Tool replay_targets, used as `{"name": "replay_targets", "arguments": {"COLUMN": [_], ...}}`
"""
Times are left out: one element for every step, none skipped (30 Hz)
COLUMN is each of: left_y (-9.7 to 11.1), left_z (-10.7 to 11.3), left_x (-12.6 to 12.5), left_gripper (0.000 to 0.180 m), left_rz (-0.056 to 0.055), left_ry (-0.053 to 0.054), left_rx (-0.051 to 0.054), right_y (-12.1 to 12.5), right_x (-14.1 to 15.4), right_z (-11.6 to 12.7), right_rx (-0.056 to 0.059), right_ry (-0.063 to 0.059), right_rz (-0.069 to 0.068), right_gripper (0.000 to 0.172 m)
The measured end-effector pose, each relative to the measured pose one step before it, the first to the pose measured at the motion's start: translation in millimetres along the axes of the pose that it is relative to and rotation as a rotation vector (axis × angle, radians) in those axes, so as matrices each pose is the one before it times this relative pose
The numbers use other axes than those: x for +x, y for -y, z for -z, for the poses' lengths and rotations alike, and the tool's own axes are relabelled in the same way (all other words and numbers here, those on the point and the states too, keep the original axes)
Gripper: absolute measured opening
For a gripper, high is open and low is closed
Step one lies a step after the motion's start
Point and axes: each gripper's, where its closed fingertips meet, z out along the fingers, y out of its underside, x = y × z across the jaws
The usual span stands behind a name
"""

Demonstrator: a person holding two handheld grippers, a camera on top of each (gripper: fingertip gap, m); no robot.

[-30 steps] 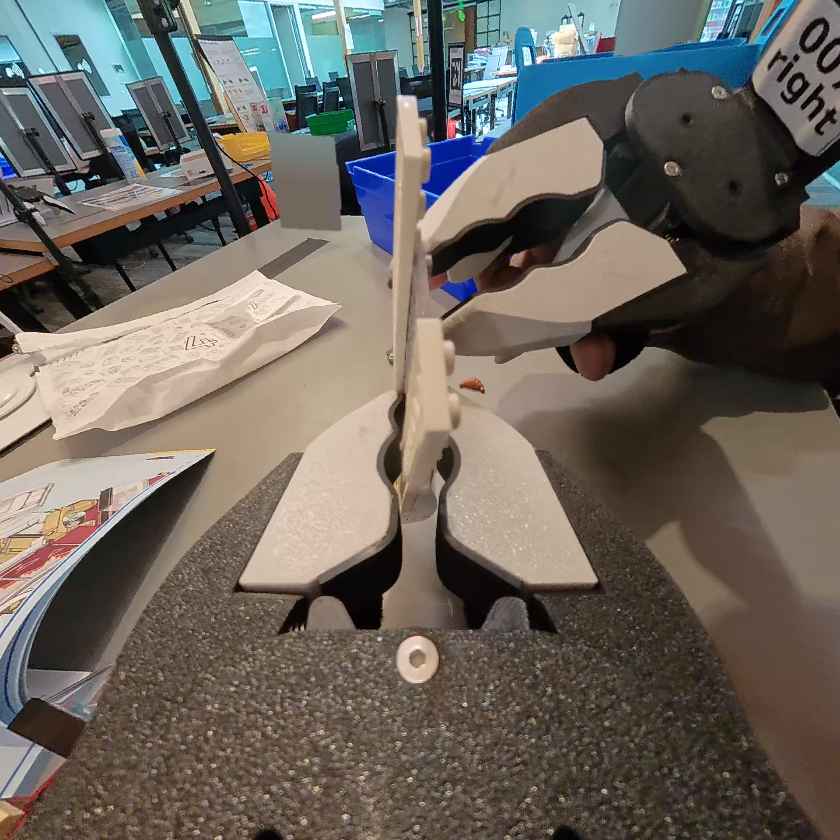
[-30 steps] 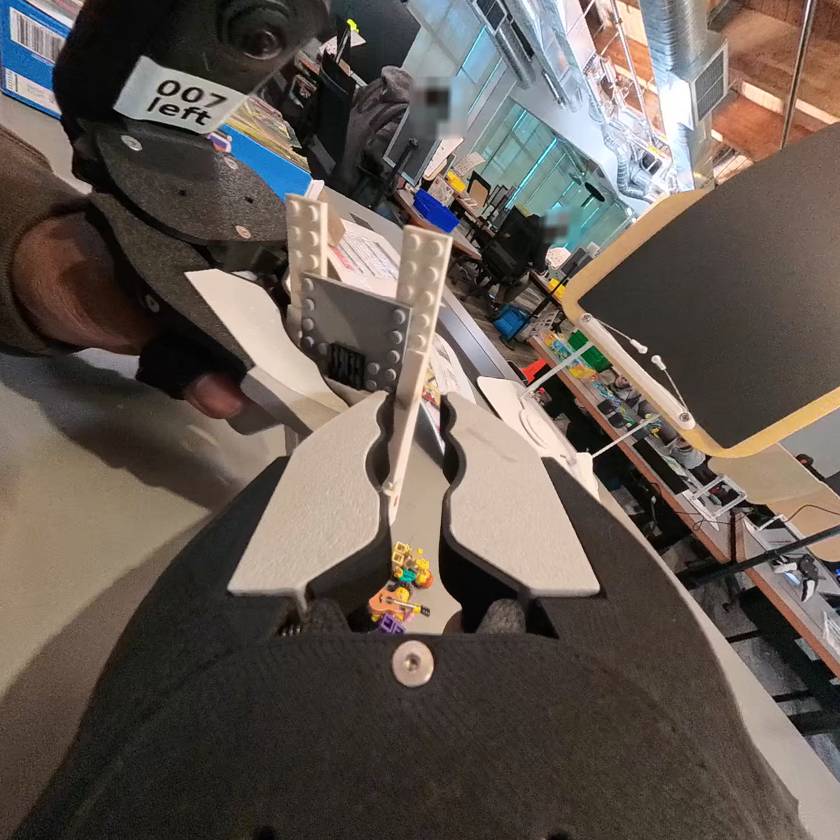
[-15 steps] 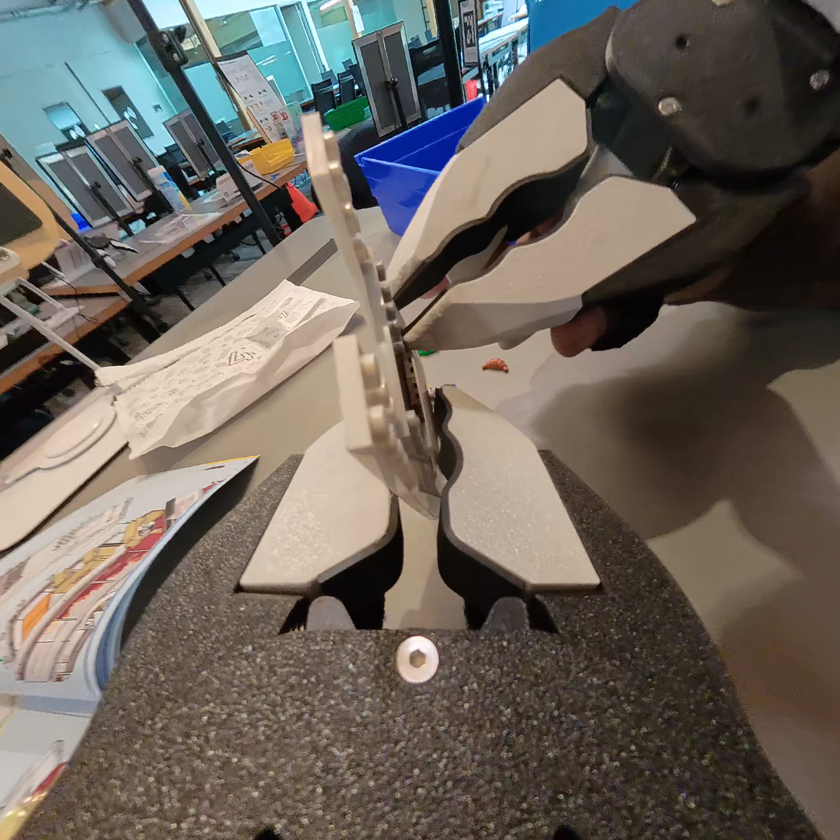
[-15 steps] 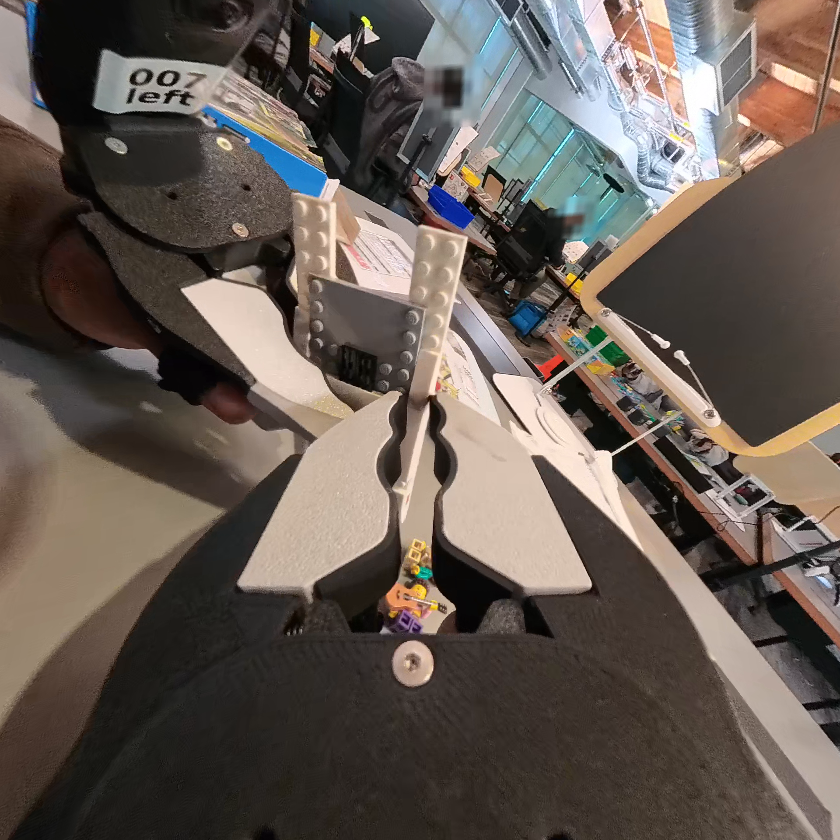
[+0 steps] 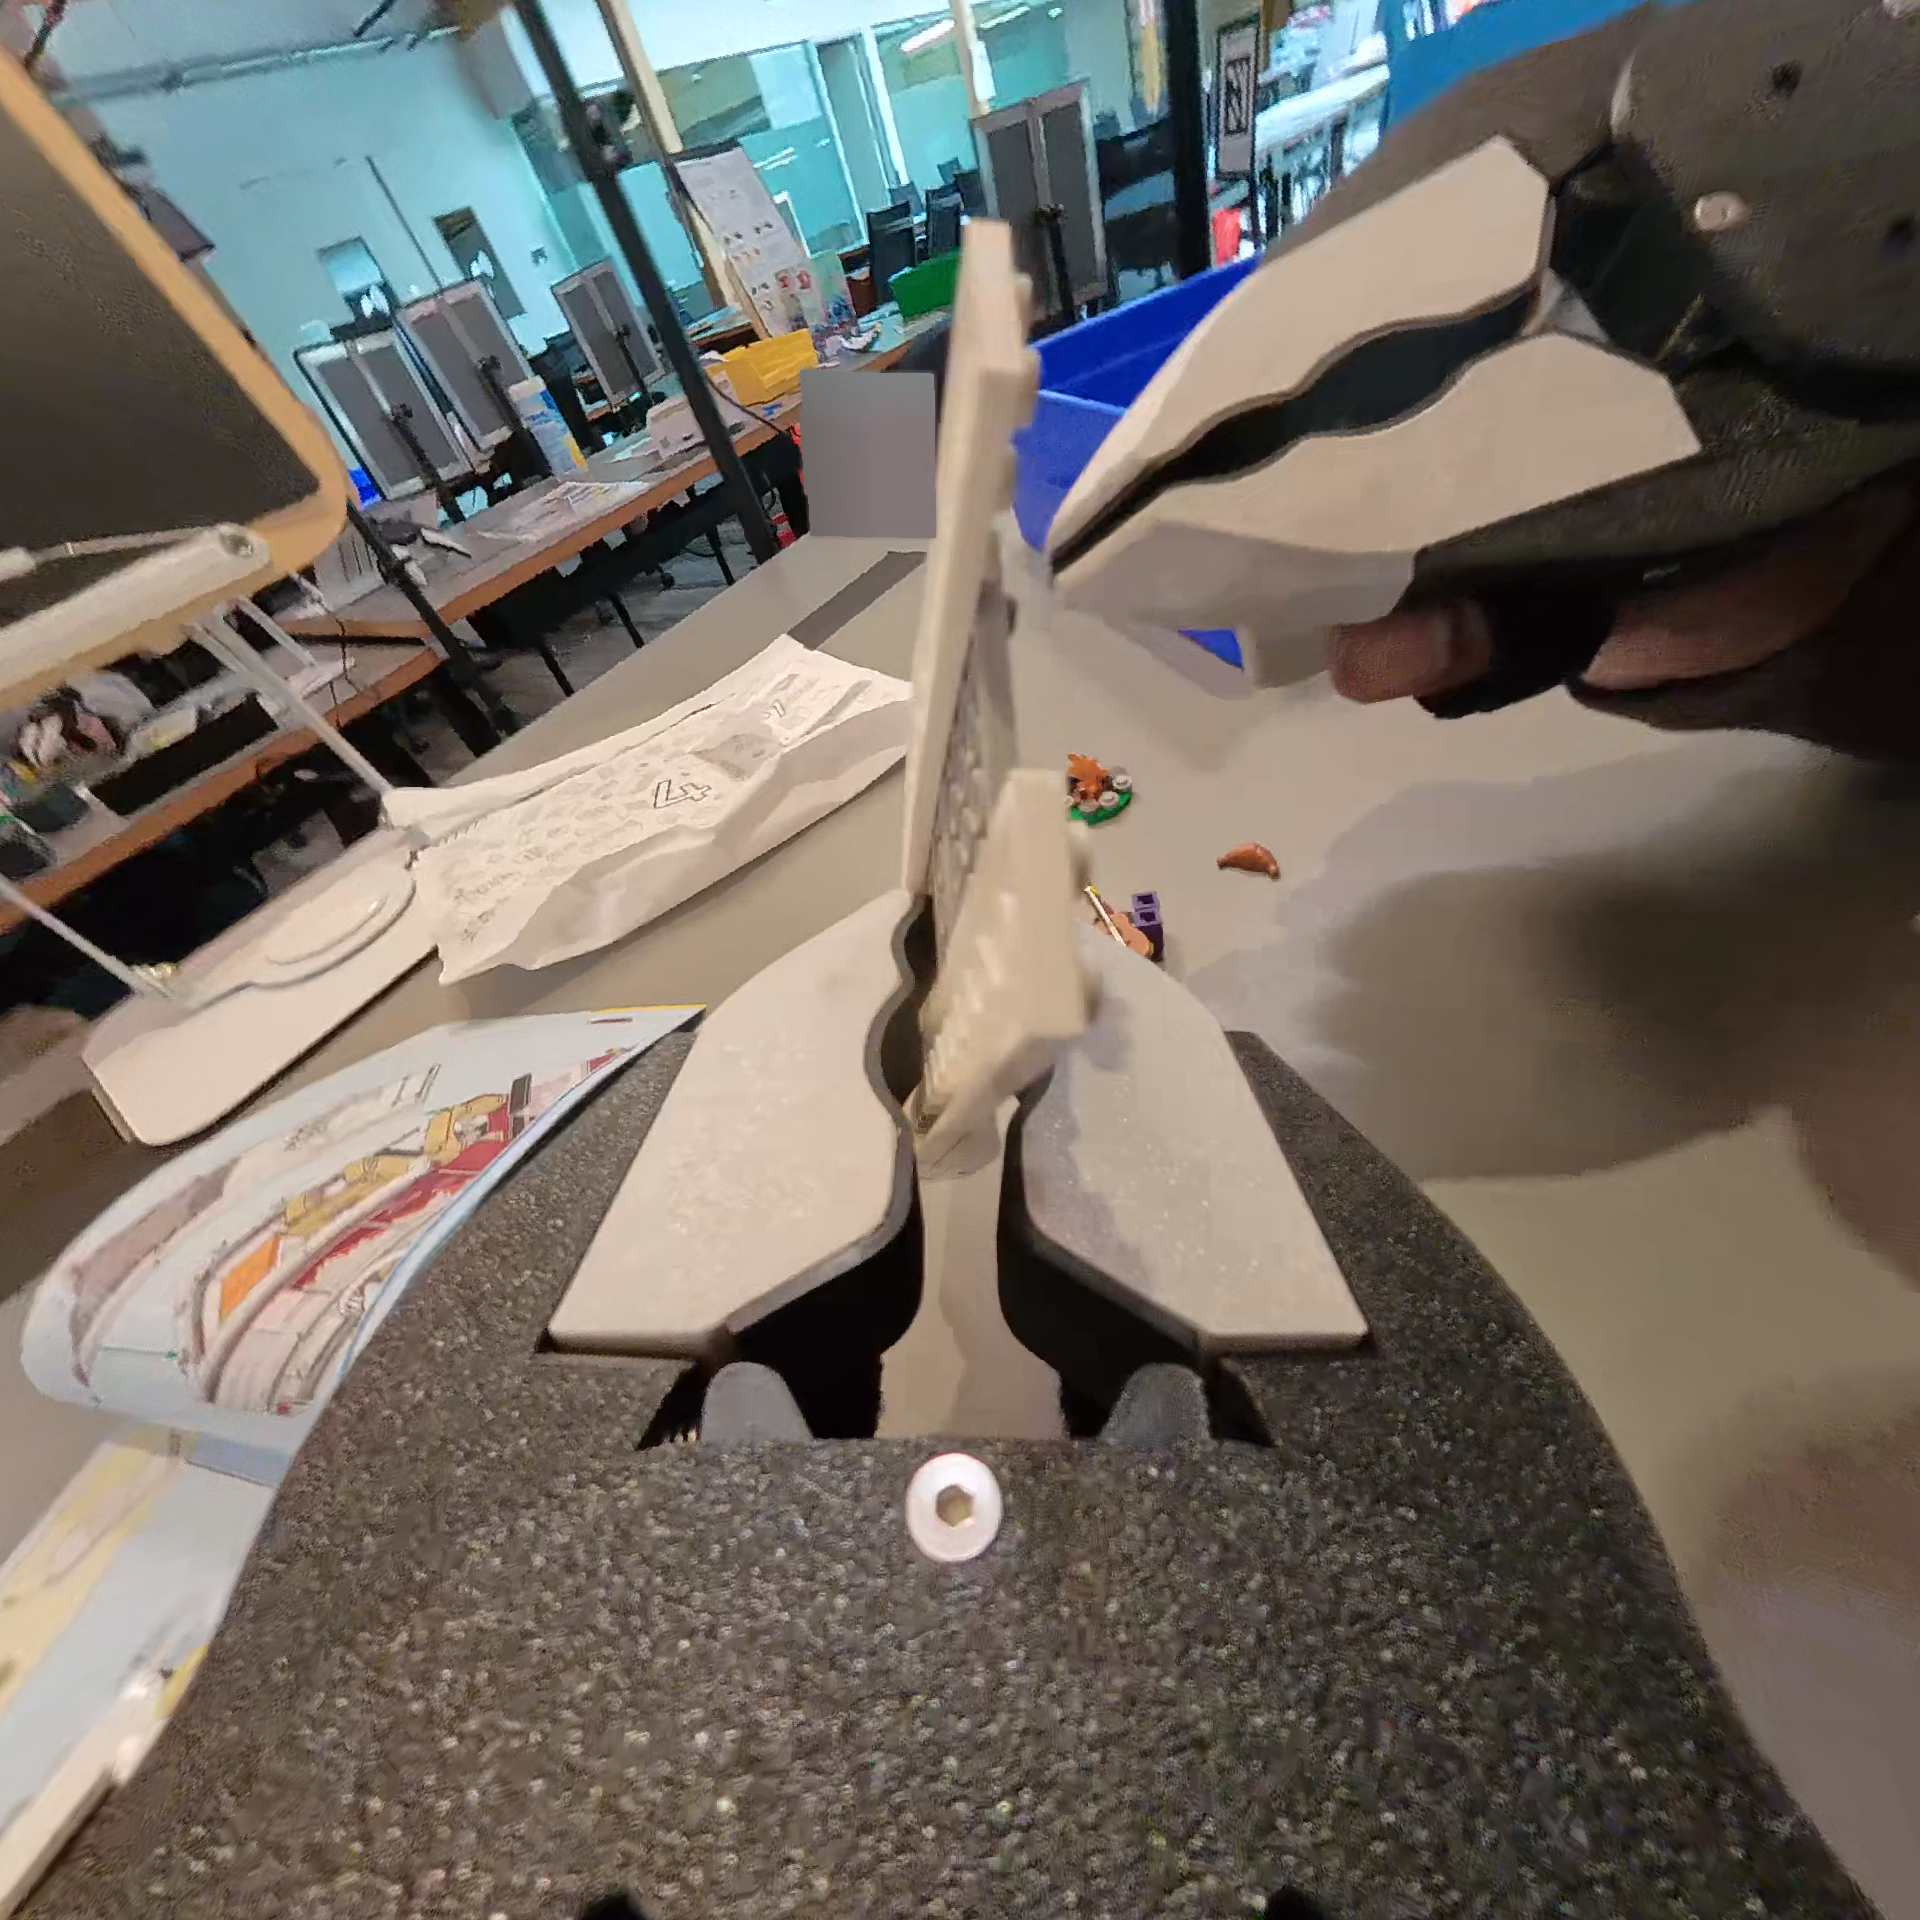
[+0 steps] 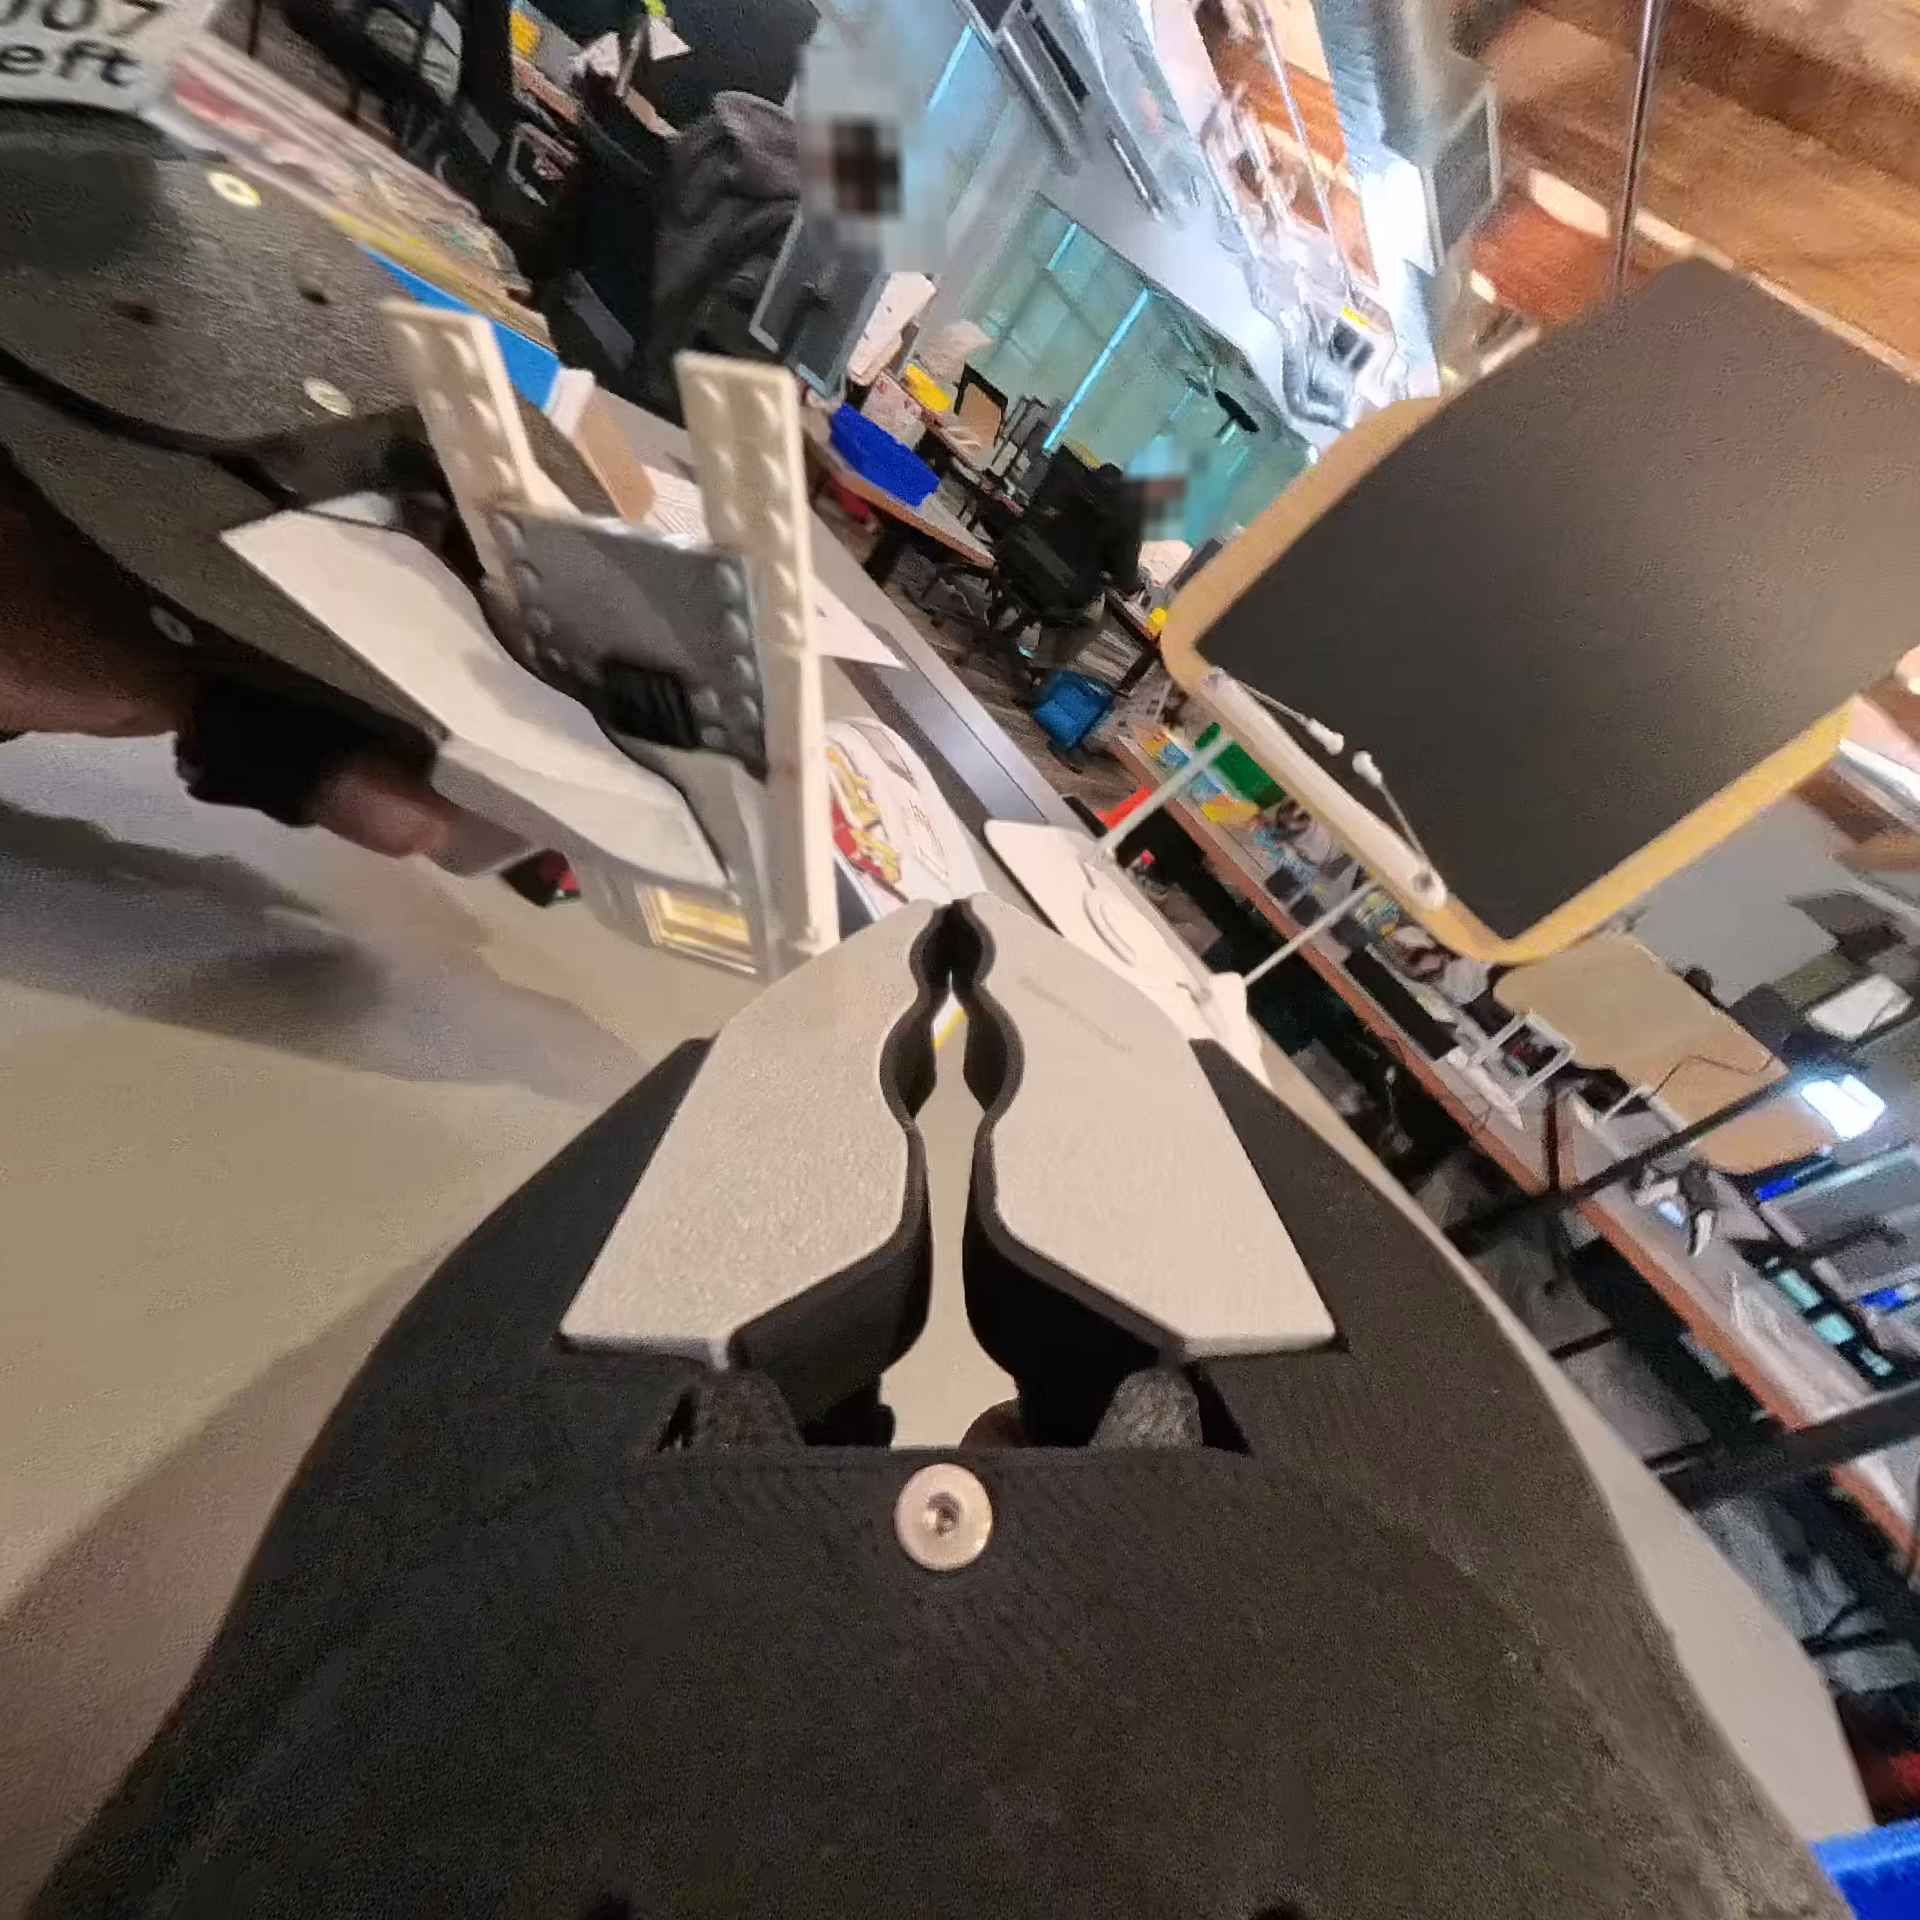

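A: Plates? Which way do they point?
B: The brick-plate assembly (image 5: 966,665) stands near upright, long axis vertical, its lower end clamped in the left gripper (image 5: 961,997).
A: And the right gripper (image 6: 954,914)?
B: Closed on nothing, just beside the assembly.

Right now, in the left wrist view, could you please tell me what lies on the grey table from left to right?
Open instruction booklet → white printed paper bag → brick-plate assembly clamped in the left gripper → small green-based brick piece → small brown piece.
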Motion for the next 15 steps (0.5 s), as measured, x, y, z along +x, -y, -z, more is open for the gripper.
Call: {"name": "replay_targets", "arguments": {"left_y": [-0.25, 0.08, 0.19, 0.06, -0.13, 0.38, 1.18, 0.76, -0.33, -0.90, -0.92, -0.75, -0.50, -0.28, 0.05], "left_z": [-0.40, -0.33, -0.26, -0.25, -0.28, 0.03, 0.19, -0.15, -0.69, -0.97, -0.85, -0.47, -0.46, -0.26, -0.06], "left_x": [-1.72, 0.28, 0.75, 0.21, -0.25, 0.46, 1.78, 2.44, 2.51, 2.69, 2.16, 1.44, 1.18, 0.75, 0.30], "left_gripper": [0.010, 0.010, 0.010, 0.010, 0.010, 0.010, 0.010, 0.010, 0.010, 0.010, 0.010, 0.010, 0.010, 0.010, 0.010], "left_rz": [0.0410, 0.0442, 0.0410, 0.0297, 0.0202, 0.0165, 0.0181, 0.0199, 0.0205, 0.0232, 0.0285, 0.0325, 0.0329, 0.0298, 0.0225], "left_ry": [-0.0087, -0.0198, -0.0203, -0.0143, -0.0086, -0.0112, -0.0184, -0.0199, -0.0218, -0.0248, -0.0234, -0.0214, -0.0214, -0.0178, -0.0125], "left_rx": [0.0030, 0.0098, 0.0103, 0.0066, 0.0025, 0.0063, 0.0109, 0.0072, 0.0005, -0.0026, -0.0009, -0.0002, -0.0011, -0.0006, 0.0019], "right_y": [-4.24, -3.37, -2.25, -1.49, -1.55, -1.46, -1.51, -1.93, -1.28, -0.76, -0.48, -0.42, -0.39, -0.60, -0.68], "right_x": [2.72, -1.08, -3.76, -4.93, -5.17, -4.29, -2.92, -1.16, -0.99, -0.54, -0.55, -0.63, -0.81, -1.24, -1.77], "right_z": [0.13, -0.67, -1.34, -1.71, -1.89, -1.77, -1.70, -1.72, -1.21, -0.75, -0.47, -0.19, -0.29, -0.29, -0.37], "right_rx": [-0.0093, -0.0067, -0.0059, -0.0057, -0.0045, -0.0034, -0.0044, -0.0082, -0.0044, -0.0002, 0.0004, 0.0006, -0.0004, -0.0021, -0.0028], "right_ry": [0.0074, 0.0149, 0.0219, 0.0220, 0.0201, 0.0147, 0.0072, 0.0010, 0.0042, 0.0034, 0.0060, 0.0076, 0.0087, 0.0113, 0.0145], "right_rz": [-0.0227, -0.0112, -0.0047, -0.0017, 0.0012, 0.0030, 0.0015, -0.0030, -0.0042, -0.0047, -0.0050, -0.0067, -0.0047, -0.0012, -0.0005], "right_gripper": [0.000, 0.000, 0.000, 0.000, 0.000, 0.000, 0.004, 0.008, 0.011, 0.013, 0.015, 0.015, 0.016, 0.017, 0.017]}}
